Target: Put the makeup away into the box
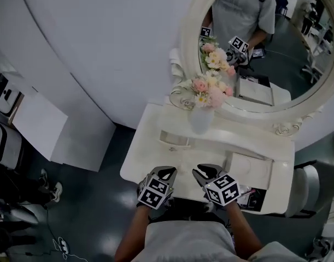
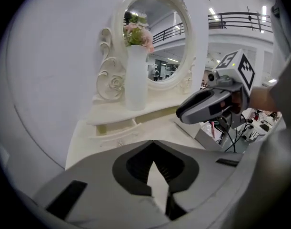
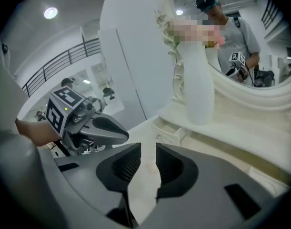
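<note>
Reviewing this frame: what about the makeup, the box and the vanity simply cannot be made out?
1. Head view: the box sits half behind the right gripper; the items in it are too small to name.
2. Left gripper view: the right gripper covers most of the box.
3. Right gripper view: a mosaic patch blurs the flowers.
4. Left gripper view: the drawer shows only its front; the inside is hidden.

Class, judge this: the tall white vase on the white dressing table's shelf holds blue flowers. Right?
No: the flowers in the tall white vase on the dressing table's shelf are pink and cream, not blue; see the head view.
</note>
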The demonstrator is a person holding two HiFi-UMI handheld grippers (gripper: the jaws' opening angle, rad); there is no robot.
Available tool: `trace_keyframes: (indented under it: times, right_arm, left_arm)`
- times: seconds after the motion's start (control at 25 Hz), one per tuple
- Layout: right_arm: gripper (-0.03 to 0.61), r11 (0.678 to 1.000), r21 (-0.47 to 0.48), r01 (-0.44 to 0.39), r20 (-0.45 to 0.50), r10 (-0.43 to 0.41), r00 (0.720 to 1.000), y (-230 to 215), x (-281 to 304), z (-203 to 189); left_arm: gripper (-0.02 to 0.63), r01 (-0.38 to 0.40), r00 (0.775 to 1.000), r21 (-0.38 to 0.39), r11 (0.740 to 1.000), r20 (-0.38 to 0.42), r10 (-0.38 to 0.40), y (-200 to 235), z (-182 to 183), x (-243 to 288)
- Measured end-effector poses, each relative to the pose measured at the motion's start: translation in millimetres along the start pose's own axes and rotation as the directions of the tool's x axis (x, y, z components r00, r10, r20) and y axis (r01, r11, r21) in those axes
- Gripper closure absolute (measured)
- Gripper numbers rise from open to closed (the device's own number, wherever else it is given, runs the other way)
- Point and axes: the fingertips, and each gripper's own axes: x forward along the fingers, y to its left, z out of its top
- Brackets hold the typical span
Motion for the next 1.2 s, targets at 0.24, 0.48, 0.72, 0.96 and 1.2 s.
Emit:
trace_keyframes:
  times: [0.24,0.48,0.72,0.96,1.2]
  right_arm:
    - [0.454,1.000,0.007,-0.028,-0.147,0.028,0.989,3.7,56.1,-28.0]
    - [0.425,0.999,0.029,0.017,-0.251,-0.009,0.968,-4.8,93.4,-50.9]
    - [0.425,0.998,0.022,0.059,-0.339,-0.048,0.940,-13.5,114.7,-69.5]
    - [0.438,0.997,0.041,0.071,-0.389,-0.050,0.920,-9.0,129.3,-79.1]
    - [0.471,0.996,0.038,0.077,-0.381,-0.057,0.923,-8.8,122.7,-73.2]
  left_arm:
    - [0.595,-0.051,0.999,-0.062,0.997,-0.011,0.051,33.2,-25.5,-14.5]
    - [0.595,-0.071,0.997,-0.079,0.994,-0.041,0.067,49.2,-44.7,-21.5]
    - [0.595,-0.070,0.996,-0.087,0.994,-0.054,0.065,57.5,-53.7,-23.2]
    - [0.595,-0.068,0.996,-0.090,0.994,-0.063,0.063,59.6,-61.6,-28.8]
    - [0.595,-0.054,0.997,-0.073,0.996,-0.053,0.050,62.0,-54.8,-27.9]
